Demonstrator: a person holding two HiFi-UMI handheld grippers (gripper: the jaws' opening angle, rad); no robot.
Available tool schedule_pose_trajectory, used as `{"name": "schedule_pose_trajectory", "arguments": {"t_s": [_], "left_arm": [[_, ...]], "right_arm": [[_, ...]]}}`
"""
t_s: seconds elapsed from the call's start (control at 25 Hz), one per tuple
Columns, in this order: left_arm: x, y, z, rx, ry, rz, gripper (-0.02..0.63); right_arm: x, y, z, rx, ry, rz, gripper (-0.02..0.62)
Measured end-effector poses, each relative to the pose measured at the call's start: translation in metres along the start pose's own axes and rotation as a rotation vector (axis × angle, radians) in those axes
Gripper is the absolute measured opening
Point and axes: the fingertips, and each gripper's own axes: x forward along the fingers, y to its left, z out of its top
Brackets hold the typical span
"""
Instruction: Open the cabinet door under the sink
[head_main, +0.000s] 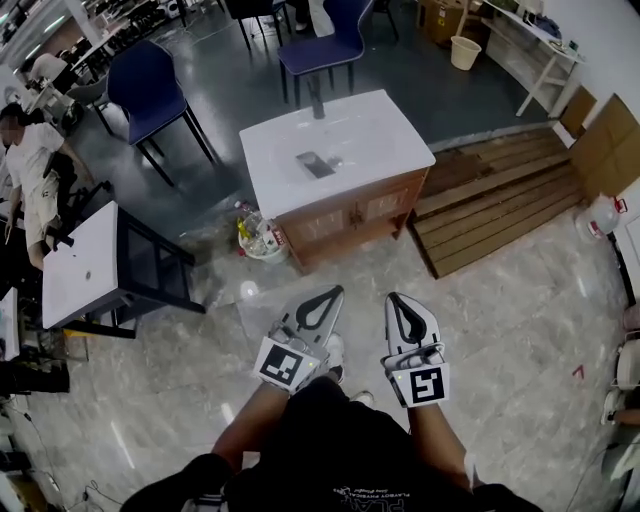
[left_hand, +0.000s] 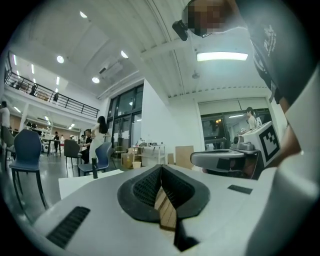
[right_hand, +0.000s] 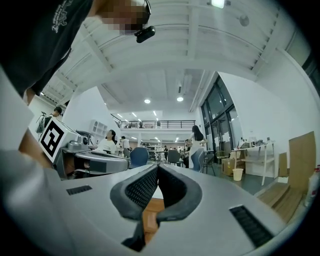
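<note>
Ahead, cabinet (head_main: 350, 218); both jaws together.

A big open lab hall: mezzanine railing (right_hand: 155, 123), blue chairs (head_main: 150, 85), worktables (head_main: 80, 265), a freestanding sink cabinet (head_main: 345, 215).

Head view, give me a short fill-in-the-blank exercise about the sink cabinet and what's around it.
1. The doors of the sink cabinet are ____.
2. The left tool and the right tool each have their jaws ____, with nothing held.
3. The chair beyond the cabinet's left corner is ____ in colour.
4. In the head view, the wooden pallet lies on the floor to the cabinet's ____.
Missing words: closed; shut; blue; right.
</note>
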Motion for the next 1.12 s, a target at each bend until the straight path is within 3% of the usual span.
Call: {"name": "schedule_pose_trajectory", "arguments": {"t_s": [0.44,0.64,0.92,1.12], "left_arm": [[0.055,0.078,-0.019,-0.059,0.039,-0.061,0.023],[0.068,0.103,-0.025,-0.035,0.049,-0.072,0.023],[0.078,0.120,-0.032,-0.079,0.045,-0.057,0.023],[0.095,0.128,-0.042,-0.057,0.059,-0.023,0.023]], "right_arm": [[0.100,-0.018,-0.023,-0.002,0.071,0.040,0.023],[0.131,-0.016,-0.027,-0.044,0.095,0.051,0.023],[0.150,-0.027,-0.040,-0.063,0.116,0.037,0.023],[0.165,-0.048,-0.054,-0.074,0.127,0.056,0.023]]}}
